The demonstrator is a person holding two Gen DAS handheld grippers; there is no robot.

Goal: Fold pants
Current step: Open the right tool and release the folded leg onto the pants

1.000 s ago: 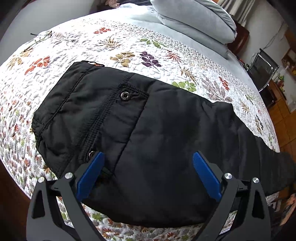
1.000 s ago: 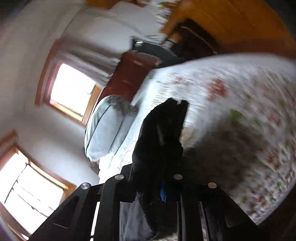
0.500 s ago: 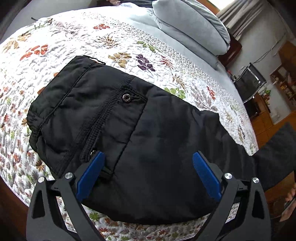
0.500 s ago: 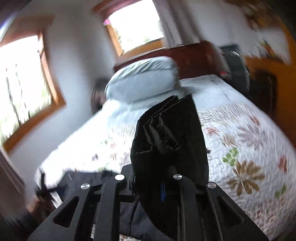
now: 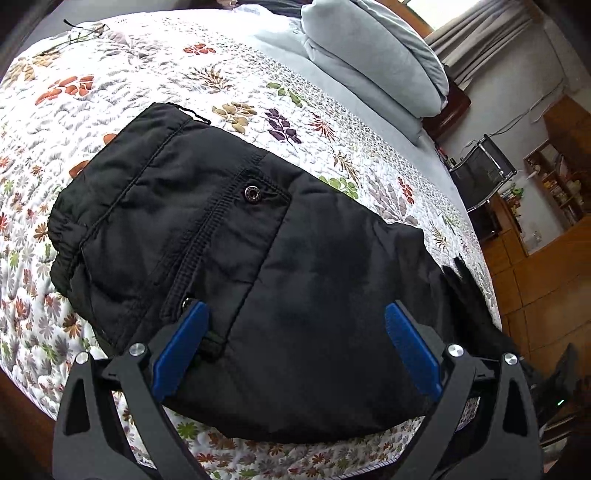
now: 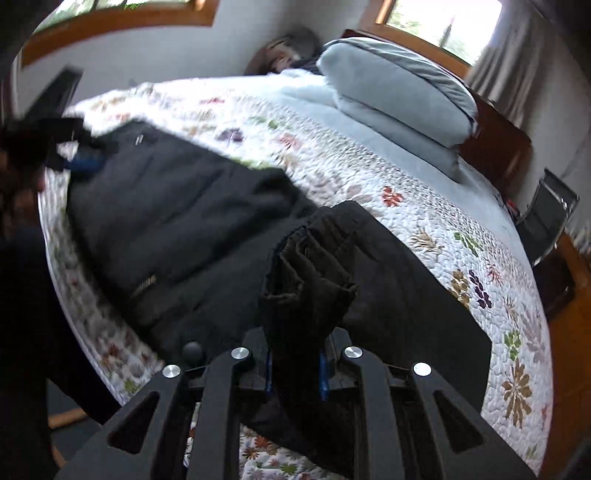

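Observation:
Black pants (image 5: 229, 258) lie on the floral quilt (image 5: 110, 74), waistband to the left, a snap-button pocket facing up. My left gripper (image 5: 295, 325) stands open just above the seat of the pants, blue pads wide apart with only flat cloth below them. In the right wrist view my right gripper (image 6: 295, 365) is shut on the bunched leg cuffs (image 6: 310, 273), which stick up between its fingers. Beneath them the legs (image 6: 406, 295) are doubled back over the body of the pants (image 6: 166, 206). The left gripper (image 6: 83, 160) shows at far left there, blurred.
Grey folded bedding and a pillow (image 5: 369, 55) sit at the head of the bed. A black chair (image 5: 480, 173) and wooden shelves (image 5: 554, 177) stand beyond the right side. Eyeglasses (image 5: 85, 33) lie on the quilt at far left. The bed's near edge runs under both grippers.
My right gripper has swung fast across the bed with the leg cuffs, rolling upright, bringing the legs over toward the waist. The left gripper has barely shifted and stays open.

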